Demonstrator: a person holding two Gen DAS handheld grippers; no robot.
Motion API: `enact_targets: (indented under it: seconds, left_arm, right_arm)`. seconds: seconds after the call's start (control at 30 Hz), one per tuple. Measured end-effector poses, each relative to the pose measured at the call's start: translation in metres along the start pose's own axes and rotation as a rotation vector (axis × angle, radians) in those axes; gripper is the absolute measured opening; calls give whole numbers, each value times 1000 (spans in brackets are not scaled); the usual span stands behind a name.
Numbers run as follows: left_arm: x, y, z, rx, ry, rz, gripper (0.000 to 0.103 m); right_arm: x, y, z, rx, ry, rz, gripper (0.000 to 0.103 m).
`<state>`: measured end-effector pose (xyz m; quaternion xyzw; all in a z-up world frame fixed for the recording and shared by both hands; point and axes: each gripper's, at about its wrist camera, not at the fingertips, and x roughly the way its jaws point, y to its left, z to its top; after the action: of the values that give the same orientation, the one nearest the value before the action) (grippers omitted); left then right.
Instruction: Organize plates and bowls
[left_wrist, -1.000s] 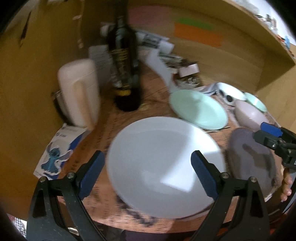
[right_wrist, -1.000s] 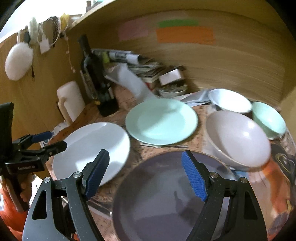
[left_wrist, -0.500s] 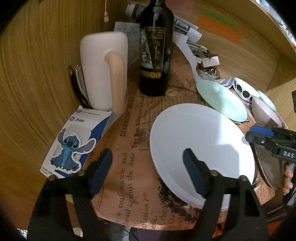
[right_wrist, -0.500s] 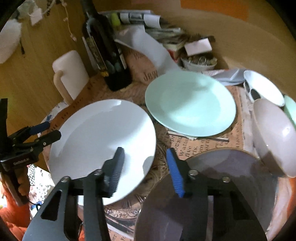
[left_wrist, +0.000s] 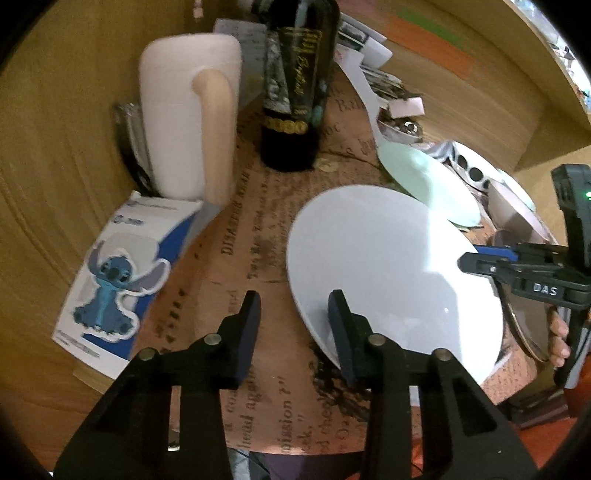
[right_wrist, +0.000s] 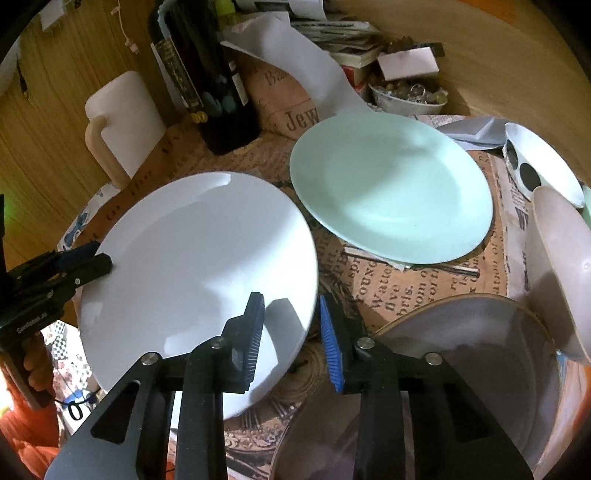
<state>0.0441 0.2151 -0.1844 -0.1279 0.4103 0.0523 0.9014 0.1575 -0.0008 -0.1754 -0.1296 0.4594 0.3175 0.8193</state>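
Taking the white plate (left_wrist: 399, 266) by two opposite edges is the step in hand, as we judge it, probably so it can be lifted and stacked with another plate. It lies flat on the papered surface (left_wrist: 258, 236), near the middle. The green plate (right_wrist: 391, 192) is just beyond it on the far right, and the grey plate (right_wrist: 461, 350) is close on its near right.

Our left tongs (left_wrist: 295, 314) straddle the plate's left rim, with one finger over the white face and the other over bare paper. Their jaws have just been closing. They now stand about a quarter open, with a clear gap showing and nothing gripped.

Our right tongs (right_wrist: 291, 325) straddle the right rim in the same way. Their jaws have also just been closing and stand narrower than the left ones. A sliver of gap still shows beside the blue pad, so the rim is between them but not yet pinched.

To do this well, we think:
- Both pairs should finish closing at the same time, so the plate is not pushed sideways into the green plate or the bottle (left_wrist: 295, 92).
- The pads should sit well onto the rim, not just on its lip, because glazed ware slips easily.
- The lift should be level, with both hands rising together.
- On the right, the lower finger has to stay clear of the grey plate's edge.
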Motion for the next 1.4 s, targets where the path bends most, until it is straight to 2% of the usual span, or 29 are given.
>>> enact_targets:
  seconds: [0.1,0.27,0.47,0.73,1.13,1.4]
  left_arm:
    - [1,-2,-1,0,17,-22,38]
    - [3,-7,-1,15,35,-70,27]
    - [2,-11,-1,16,31,-43,27]
    - [-3,-8,0,-13,14,-18,27]
    - [-25,-17,7,-2,-62,-14,27]
    - [-38,-38,14,36,-111,-32,27]
  right_arm:
    - [0,2,2,-4,8,3,27]
    - [1,1,2,-5,7,6,27]
    - [0,6,0,-9,-15,-16,26]
    - [-5,6,-3,4,-39,4,25]
    - [-31,11,-5,9,-132,-5,25]
    - [-55,0,-13,32,-192,-24,25]
